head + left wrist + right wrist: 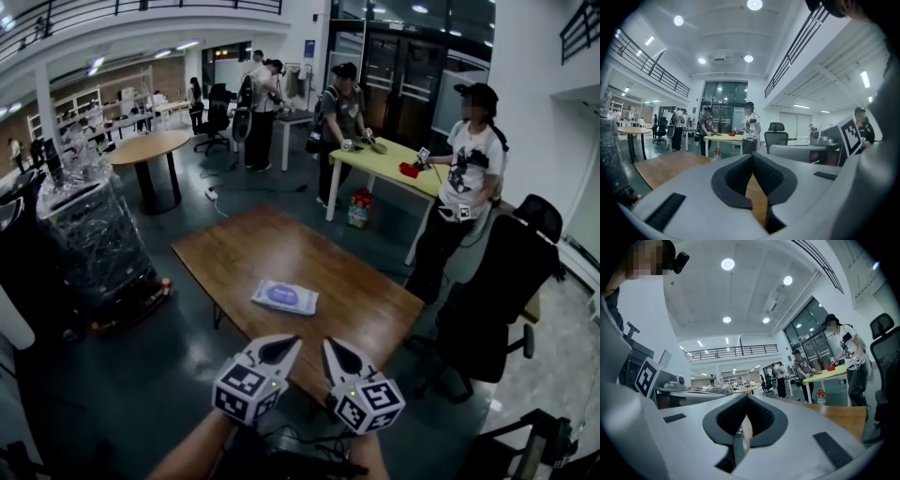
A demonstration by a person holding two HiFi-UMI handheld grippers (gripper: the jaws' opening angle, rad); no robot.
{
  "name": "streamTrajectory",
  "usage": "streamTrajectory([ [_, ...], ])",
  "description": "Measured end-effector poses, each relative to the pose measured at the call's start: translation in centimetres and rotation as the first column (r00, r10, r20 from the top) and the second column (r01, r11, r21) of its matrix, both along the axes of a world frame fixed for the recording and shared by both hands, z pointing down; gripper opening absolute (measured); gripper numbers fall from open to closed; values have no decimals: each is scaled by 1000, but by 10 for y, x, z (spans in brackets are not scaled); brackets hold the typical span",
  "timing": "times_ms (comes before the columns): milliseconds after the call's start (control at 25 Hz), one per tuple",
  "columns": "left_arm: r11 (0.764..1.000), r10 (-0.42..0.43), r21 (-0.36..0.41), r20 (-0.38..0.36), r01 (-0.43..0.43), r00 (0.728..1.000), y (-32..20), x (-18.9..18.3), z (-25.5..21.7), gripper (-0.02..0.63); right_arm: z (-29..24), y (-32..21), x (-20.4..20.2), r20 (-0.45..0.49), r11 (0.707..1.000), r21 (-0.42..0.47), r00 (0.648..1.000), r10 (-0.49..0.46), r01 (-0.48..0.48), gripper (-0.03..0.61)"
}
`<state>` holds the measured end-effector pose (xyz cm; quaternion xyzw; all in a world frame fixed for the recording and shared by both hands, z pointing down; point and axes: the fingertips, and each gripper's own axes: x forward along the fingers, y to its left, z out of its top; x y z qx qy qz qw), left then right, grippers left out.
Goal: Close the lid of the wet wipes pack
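Pack of wet wipes [284, 297], one only, white soft plastic with a lilac oval patch on top, lies flat near the middle of the brown wooden surface [356, 291]. It is too small in the head view to tell whether its lid is up or down, and nothing of its contents shows.

Two claws hover side by side over the near edge of that surface, well short of the pack and touching neither it nor each other. The left claw [279, 351] has its jaws brought together at the tips with nothing between them; in its own view the left claw [752, 157] frames only a sliver of wood below the meeting point. The right claw [337, 356] is likewise closed tip to tip and empty, as the right claw [746, 397] shows in its own view. Each carries one marker cube, two in all. Both forearms are cut off by the bottom edge.

Behind stand one yellow-green table [394, 169] with two people at it, one black office chair [502, 291] and one film-wrapped cart [94, 234]. Farther figures are too small to count.
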<state>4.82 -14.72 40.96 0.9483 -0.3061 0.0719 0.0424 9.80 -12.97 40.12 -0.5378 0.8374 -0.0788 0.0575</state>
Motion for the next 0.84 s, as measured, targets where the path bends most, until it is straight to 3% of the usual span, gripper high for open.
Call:
streamTrajectory([
  [840, 1000, 2, -2, 0, -2, 1000, -1, -10, -2, 5, -5, -3, -14, -27, 1000, 3, 999, -22, 22, 5],
])
